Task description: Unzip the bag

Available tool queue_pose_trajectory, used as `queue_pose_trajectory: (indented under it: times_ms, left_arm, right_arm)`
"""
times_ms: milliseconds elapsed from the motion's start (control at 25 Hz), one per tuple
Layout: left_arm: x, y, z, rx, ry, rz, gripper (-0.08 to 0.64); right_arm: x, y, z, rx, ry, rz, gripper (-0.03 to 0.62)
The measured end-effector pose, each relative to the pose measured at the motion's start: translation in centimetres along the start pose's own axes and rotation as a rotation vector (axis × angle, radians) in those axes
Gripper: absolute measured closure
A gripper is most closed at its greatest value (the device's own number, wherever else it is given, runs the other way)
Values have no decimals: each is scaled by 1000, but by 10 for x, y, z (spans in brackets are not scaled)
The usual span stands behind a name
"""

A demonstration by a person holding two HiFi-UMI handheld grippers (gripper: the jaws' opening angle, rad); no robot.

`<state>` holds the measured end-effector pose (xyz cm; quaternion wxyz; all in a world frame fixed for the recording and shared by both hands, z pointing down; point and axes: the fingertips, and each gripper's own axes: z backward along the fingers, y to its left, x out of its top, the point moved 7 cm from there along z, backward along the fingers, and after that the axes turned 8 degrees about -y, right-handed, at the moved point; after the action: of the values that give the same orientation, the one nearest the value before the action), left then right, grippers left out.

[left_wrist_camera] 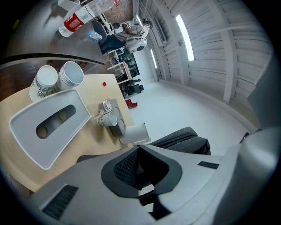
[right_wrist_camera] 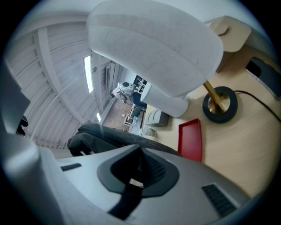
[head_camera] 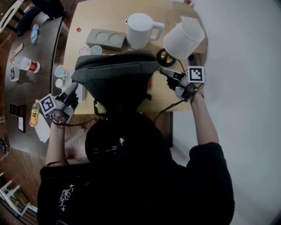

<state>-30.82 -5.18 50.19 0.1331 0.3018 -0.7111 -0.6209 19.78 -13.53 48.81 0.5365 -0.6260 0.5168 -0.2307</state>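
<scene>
Sitting at the near edge of the pale wooden surface [head_camera: 101, 13] is the task's thing, a dark grey backpack [head_camera: 116, 77], its top edge turned toward the far side and its body hanging over the front edge toward the person. Behind it on the right stands a table lamp with a white shade [head_camera: 184, 37], tilted over a brass base [head_camera: 164, 56]. A white pitcher [head_camera: 140, 30] stands beside the lamp, and a grey tray with two round recesses [head_camera: 105, 38] lies just left of the pitcher.

The left claw [head_camera: 74, 87] is level with the backpack's left side, its tips right at the fabric. In the left gripper view its jaws are pressed together, and nothing can be made out between the pads; the backpack [left_wrist_camera: 184, 140] shows just past the tips. The right claw [head_camera: 161, 70] is at the backpack's upper right corner, also with its jaws together. Whether either claw's tips touch the cloth cannot be told.

Left of the backpack lies a white tray [left_wrist_camera: 48, 127] with two paper cups [left_wrist_camera: 59, 78] beside it. A flat red item [right_wrist_camera: 191, 139] lies between the backpack and the lamp base. A clear glass mug [head_camera: 95, 50] stands near the grey tray.
</scene>
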Motion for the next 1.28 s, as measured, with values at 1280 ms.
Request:
queue_pose_trajectory:
  times_ms: [1280]
  left_arm:
    - [-3,15,-2,24,10,5,557]
  right_arm:
    - [-6,-11,-7,6,9,-40,577]
